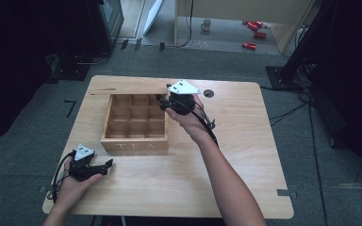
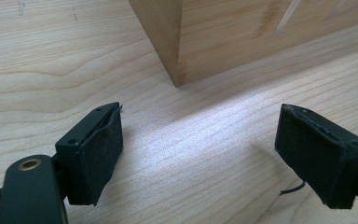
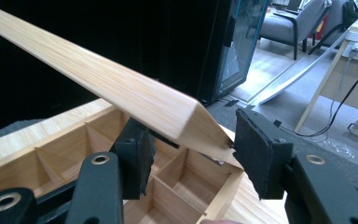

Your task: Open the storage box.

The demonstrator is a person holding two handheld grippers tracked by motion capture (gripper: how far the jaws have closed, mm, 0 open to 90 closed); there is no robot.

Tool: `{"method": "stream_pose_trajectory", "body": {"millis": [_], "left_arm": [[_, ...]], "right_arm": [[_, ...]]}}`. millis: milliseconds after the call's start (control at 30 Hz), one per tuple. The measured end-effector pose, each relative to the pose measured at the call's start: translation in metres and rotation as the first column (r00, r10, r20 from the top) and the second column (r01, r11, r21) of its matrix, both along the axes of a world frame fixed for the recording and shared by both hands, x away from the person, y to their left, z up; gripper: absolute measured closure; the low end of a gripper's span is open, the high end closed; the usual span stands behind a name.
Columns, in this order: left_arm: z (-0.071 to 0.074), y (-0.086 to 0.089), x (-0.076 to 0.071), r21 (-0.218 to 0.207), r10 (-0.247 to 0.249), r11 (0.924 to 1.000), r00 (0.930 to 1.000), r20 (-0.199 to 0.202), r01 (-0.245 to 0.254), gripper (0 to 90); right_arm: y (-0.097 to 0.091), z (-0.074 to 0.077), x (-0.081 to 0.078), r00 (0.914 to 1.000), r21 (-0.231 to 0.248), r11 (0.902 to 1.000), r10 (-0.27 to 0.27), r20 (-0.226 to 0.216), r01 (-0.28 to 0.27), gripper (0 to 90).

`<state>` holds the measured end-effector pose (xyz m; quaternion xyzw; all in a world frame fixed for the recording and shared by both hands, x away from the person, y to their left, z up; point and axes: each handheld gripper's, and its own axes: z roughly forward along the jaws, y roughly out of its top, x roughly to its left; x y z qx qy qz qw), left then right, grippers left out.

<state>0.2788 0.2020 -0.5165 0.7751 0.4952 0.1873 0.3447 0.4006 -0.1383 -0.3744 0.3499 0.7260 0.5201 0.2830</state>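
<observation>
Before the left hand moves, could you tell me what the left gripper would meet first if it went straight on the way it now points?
Most likely the near corner of the wooden tea box; the left gripper points right at it across bare table, though depth is hard to judge.

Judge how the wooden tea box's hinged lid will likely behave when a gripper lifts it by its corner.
The lid is a flat wooden panel, so it probably stays stiff rather than bending. Joined to the tea box along the back, it should swing up, not lift free. With the right gripper straddling just one corner, the smooth wood might slip and drop shut.
</observation>
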Motion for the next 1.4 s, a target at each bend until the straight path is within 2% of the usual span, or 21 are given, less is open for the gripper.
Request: {"method": "stream_pose_trajectory", "body": {"millis": [167, 367, 667, 933, 1200, 1400], "left_arm": [[0.000, 0.000, 0.000, -0.003, 0.000, 1.0000, 1.0000, 0.000, 0.000, 15.7], [0.000, 0.000, 0.000, -0.009, 0.000, 1.0000, 1.0000, 0.002, 0.000, 15.8], [0.000, 0.001, 0.001, -0.014, -0.001, 0.9999, 1.0000, -0.001, 0.001, 15.8], [0.000, 0.001, 0.001, -0.016, -0.003, 0.9999, 1.0000, -0.003, 0.003, 15.7], [0.000, 0.001, 0.002, -0.017, -0.006, 0.9998, 1.0000, -0.004, 0.006, 15.8], [0.000, 0.000, 0.002, -0.016, -0.005, 0.9999, 1.0000, -0.002, 0.005, 15.8]], "right_arm": [[0.002, -0.001, 0.008, 0.9999, -0.024, 0.9997, -0.004, 0.010, 0.004, 49.0], [0.001, 0.002, 0.016, 0.9995, -0.005, 0.9998, -0.021, 0.021, 0.021, 52.8], [-0.005, 0.008, 0.035, 0.9990, 0.056, 0.9977, -0.040, 0.018, 0.039, 60.8], [-0.004, 0.016, 0.050, 0.9986, 0.040, 0.9982, -0.045, 0.026, 0.044, 62.9], [-0.001, 0.021, 0.066, 0.9964, 0.050, 0.9960, -0.076, 0.036, 0.075, 64.8], [0.002, 0.025, 0.079, 0.9939, 0.056, 0.9927, -0.108, 0.023, 0.106, 65.9]]}}
